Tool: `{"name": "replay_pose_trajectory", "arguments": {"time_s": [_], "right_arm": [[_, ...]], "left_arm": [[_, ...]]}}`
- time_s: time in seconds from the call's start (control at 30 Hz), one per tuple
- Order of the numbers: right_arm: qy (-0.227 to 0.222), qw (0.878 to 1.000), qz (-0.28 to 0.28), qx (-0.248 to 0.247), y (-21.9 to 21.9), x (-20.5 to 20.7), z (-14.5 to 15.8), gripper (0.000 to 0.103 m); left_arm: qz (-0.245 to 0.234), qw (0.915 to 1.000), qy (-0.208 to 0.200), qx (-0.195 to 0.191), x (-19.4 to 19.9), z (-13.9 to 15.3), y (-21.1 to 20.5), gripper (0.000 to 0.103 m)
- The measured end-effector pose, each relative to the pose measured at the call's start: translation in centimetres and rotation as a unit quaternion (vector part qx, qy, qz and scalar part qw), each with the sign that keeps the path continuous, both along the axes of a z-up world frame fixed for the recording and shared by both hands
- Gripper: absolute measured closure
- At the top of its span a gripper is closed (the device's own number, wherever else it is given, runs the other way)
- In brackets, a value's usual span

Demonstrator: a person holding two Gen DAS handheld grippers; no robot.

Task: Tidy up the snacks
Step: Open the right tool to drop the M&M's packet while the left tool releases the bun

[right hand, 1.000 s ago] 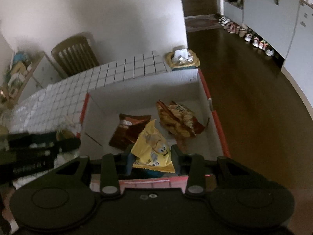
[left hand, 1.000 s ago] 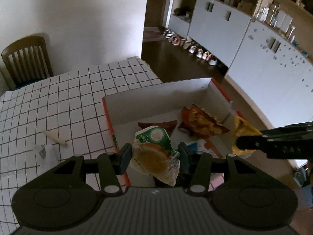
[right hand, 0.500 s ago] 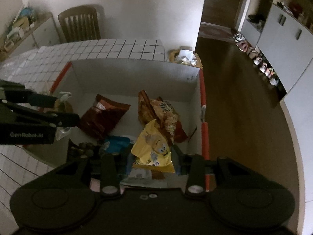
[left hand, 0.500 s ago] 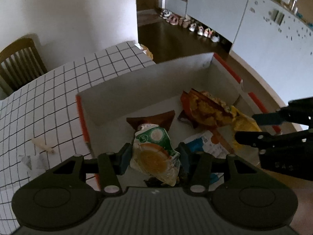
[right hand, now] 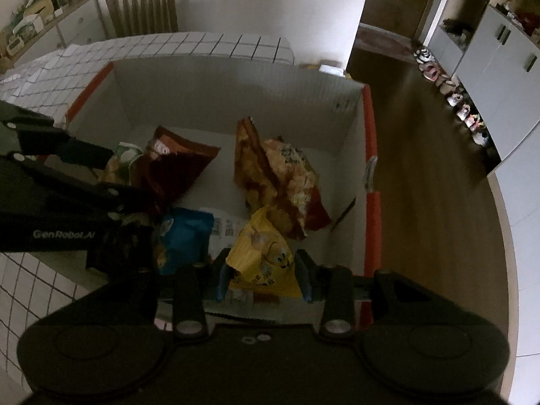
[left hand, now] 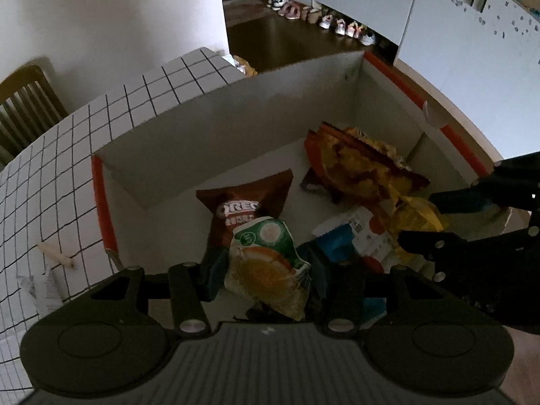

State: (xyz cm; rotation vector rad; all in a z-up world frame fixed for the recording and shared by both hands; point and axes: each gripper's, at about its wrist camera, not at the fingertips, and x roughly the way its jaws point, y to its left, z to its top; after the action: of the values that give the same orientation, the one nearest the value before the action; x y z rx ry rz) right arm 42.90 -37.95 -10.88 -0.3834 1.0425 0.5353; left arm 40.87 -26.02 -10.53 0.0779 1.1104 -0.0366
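Nearest you, your left gripper [left hand: 268, 271] is clamped on a green-and-orange crinkly snack pouch [left hand: 268, 266]. Your right gripper [right hand: 261, 275] grips a yellow foil candy bag [right hand: 261, 260]. Both packs hang over the near end of the white cardboard box with red edges [left hand: 216, 128]. Lower each into bare floor space, then let go, keeping the two grippers apart. Beyond lie one blue packet [right hand: 184, 233], one brown Oreo bag [left hand: 244, 204] and one orange chip bag [left hand: 354, 168]: five packs counted, though dark shapes near the front may hide more.
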Motion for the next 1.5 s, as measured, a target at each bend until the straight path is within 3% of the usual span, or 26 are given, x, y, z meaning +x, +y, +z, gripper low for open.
{"name": "replay_pose_trajectory", "arguments": {"time_s": [0.33, 0.47, 0.57, 0.63, 0.67, 0.93, 1.33, 1.5], "right_arm": [[0.01, 1.0, -0.001, 0.005, 0.3, -0.1, -0.2, 0.063], [0.015, 1.0, -0.009, 0.014, 0.0, -0.2, 0.0, 0.06], [0.015, 1.0, -0.016, 0.021, -0.1, -0.4, 0.4, 0.048], [0.013, 0.999, -0.019, 0.028, -0.2, -0.6, 0.8, 0.03], [0.01, 0.999, -0.019, 0.032, -0.2, -0.8, 1.0, 0.028], [-0.003, 0.998, -0.028, 0.055, -0.2, -2.0, 3.0, 0.018], [-0.031, 0.994, -0.045, 0.1, 0.7, -5.0, 6.6, 0.009], [-0.042, 0.992, -0.044, 0.115, 1.9, -6.5, 8.0, 0.005]], "left_arm": [[0.016, 0.9998, 0.012, -0.009, 0.1, -0.9, 0.4, 0.048], [0.018, 0.9998, 0.006, -0.008, -0.2, -0.7, 0.6, 0.036], [0.017, 0.9998, -0.006, -0.012, -0.7, -0.1, 1.0, 0.031], [0.019, 0.9996, -0.011, -0.016, -1.1, 0.3, 1.4, 0.031], [0.019, 0.9996, -0.013, -0.019, -1.4, 0.5, 1.7, 0.031], [0.019, 0.9978, -0.035, -0.052, -3.5, 2.2, 3.2, 0.031], [-0.003, 0.992, -0.095, -0.082, -8.8, 7.1, 5.3, 0.031], [0.004, 0.9898, -0.109, -0.091, -10.9, 8.6, 7.3, 0.022]]}}
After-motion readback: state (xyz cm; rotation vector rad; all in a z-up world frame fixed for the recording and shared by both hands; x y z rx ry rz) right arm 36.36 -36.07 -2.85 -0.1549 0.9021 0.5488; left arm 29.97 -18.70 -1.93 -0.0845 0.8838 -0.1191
